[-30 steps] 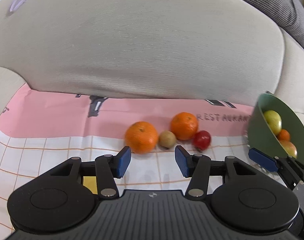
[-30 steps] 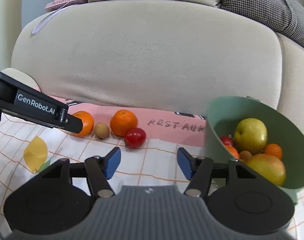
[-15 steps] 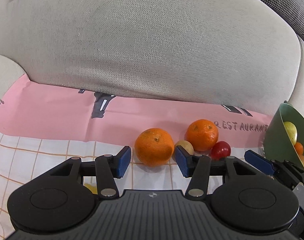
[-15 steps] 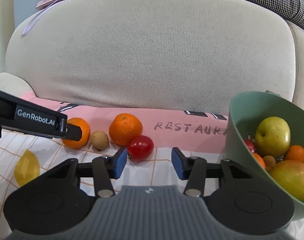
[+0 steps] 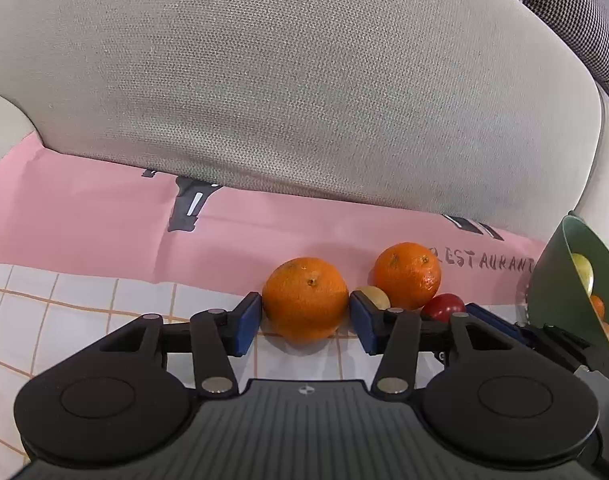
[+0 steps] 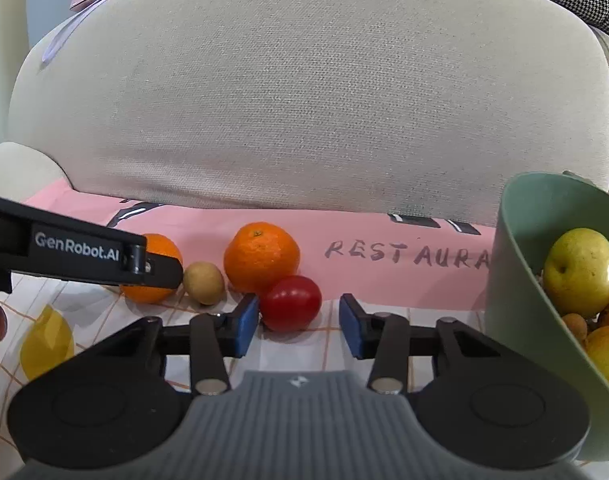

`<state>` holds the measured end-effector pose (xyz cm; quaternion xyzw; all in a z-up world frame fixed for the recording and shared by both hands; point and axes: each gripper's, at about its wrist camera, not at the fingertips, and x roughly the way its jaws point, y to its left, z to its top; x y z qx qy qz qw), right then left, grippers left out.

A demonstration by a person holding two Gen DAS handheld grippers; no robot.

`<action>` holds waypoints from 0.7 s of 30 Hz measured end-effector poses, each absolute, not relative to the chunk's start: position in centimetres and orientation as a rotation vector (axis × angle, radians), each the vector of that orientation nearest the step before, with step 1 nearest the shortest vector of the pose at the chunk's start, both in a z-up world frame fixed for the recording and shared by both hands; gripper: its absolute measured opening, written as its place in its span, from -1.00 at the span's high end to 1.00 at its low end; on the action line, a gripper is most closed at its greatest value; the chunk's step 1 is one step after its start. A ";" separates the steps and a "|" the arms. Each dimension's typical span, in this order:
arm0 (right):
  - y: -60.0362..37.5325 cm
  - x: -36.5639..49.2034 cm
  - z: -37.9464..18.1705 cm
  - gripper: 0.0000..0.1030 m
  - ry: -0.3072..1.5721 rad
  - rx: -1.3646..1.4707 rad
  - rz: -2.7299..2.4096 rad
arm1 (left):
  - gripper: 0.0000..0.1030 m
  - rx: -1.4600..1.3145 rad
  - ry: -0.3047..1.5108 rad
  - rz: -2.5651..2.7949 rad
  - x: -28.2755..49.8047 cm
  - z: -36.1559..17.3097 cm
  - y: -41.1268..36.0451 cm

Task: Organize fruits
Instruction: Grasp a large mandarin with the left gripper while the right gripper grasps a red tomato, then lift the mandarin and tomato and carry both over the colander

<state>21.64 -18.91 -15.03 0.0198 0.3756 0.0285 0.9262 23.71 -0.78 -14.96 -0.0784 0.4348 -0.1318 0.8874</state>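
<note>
Left wrist view: the left gripper [image 5: 305, 322], fingers just closing, clasps the near orange [image 5: 305, 298] left of the green bowl [image 5: 552, 276].

Right wrist view: the right gripper [image 6: 299, 324], fingers closing but still released, brackets the red tomato [image 6: 291, 302], left of the bowl.

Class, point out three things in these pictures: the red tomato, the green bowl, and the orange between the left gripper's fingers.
red tomato [image 6: 291, 302], right wrist view, front skin.
green bowl [image 6: 516, 264], right wrist view, outer wall.
orange [image 5: 305, 297], left wrist view, middle of peel.

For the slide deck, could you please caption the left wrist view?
Left hand-held gripper closing around an orange on the checked cloth, green fruit bowl at right.
</note>
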 end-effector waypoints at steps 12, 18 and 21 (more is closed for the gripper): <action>-19.0 21.0 -14.2 0.40 0.773 0.025 0.079 | -0.02 -0.171 0.900 -0.278 23.4 -14.8 -0.5; -19.3 19.4 -13.2 0.41 0.770 0.017 0.092 | -0.01 -0.216 0.904 -0.291 22.4 -14.1 -0.1; -19.3 18.3 -12.4 0.41 0.766 0.004 0.101 | -0.01 -0.226 0.902 -0.296 21.6 -13.4 -0.1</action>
